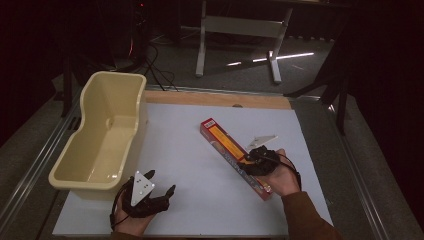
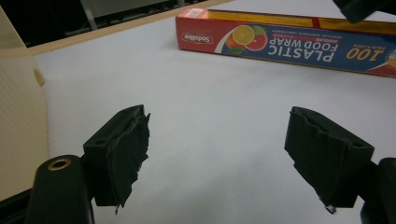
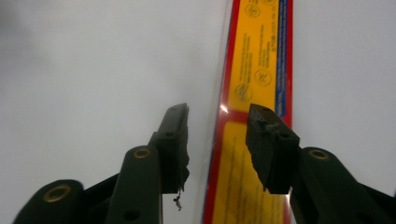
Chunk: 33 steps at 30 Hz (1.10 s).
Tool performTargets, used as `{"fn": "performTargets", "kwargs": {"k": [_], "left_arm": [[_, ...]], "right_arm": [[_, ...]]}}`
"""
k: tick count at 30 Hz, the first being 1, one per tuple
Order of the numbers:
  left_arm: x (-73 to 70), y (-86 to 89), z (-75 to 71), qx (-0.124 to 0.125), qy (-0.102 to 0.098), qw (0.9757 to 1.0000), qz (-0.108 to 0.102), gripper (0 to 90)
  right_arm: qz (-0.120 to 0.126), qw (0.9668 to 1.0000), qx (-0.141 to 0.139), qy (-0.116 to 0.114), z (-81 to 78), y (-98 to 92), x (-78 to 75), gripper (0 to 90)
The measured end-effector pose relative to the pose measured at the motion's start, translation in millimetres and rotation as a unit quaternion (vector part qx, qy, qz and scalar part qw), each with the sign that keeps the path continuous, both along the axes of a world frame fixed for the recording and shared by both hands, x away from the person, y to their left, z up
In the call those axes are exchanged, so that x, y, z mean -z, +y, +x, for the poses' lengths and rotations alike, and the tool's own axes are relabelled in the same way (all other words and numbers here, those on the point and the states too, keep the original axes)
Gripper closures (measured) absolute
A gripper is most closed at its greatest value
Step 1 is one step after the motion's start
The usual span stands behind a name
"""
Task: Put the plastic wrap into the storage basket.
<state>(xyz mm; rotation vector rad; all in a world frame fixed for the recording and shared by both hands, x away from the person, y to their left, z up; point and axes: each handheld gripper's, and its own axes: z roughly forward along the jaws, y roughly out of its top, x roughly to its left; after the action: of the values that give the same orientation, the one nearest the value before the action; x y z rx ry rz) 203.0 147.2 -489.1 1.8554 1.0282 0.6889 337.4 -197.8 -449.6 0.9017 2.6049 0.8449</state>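
The plastic food wrap box (image 1: 235, 157) lies flat on the white table sheet (image 1: 200, 200), running from about 11 o'clock to 5 o'clock just right of centre. The right gripper (image 1: 248, 159) sits over its nearer half, jaws partly open and straddling the box's left long edge; whether the pads touch it I cannot tell. The left gripper (image 1: 159, 186) hovers at 7 o'clock, jaws spread wide and holding nothing.

The box looks light, stiff lengthwise, with glossy, probably slippery card that could crush if squeezed hard. Gripping across the narrow width near the middle should balance it.

The cream plastic tub (image 1: 100, 135) stands at 9 o'clock, open-topped, and bare sheet lies between it and the box.
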Motion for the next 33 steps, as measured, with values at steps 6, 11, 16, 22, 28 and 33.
{"fn": "performTargets", "kwargs": {"k": [6,11,16,22,28,33], "left_arm": [[0.2,-0.3,0.1,0.001,0.000,1.0000,0.000,21.5],[0.0,0.3,0.0,0.000,0.000,1.0000,-0.002,21.5],[0.1,-0.1,0.0,0.001,0.000,1.0000,-0.002,21.5],[0.3,0.0,0.2,0.001,0.001,1.0000,-0.002,21.5],[0.9,-0.7,0.6,0.004,0.003,1.0000,-0.001,21.5],[0.9,-0.8,0.3,0.005,0.002,1.0000,-0.002,21.4]], "right_arm": [[-0.021,0.9997,-0.005,0.011,19.8,9.3,-2.9,48.0],[-0.041,0.9988,0.003,0.027,38.9,17.1,-3.3,41.6],[-0.052,0.9966,0.005,0.063,57.1,24.0,2.4,33.2],[-0.071,0.9914,0.012,0.109,76.9,29.5,13.5,28.7],[-0.094,0.9847,0.004,0.146,87.0,38.0,19.7,28.0],[-0.145,0.9729,-0.002,0.180,97.2,51.3,29.0,28.4]]}}
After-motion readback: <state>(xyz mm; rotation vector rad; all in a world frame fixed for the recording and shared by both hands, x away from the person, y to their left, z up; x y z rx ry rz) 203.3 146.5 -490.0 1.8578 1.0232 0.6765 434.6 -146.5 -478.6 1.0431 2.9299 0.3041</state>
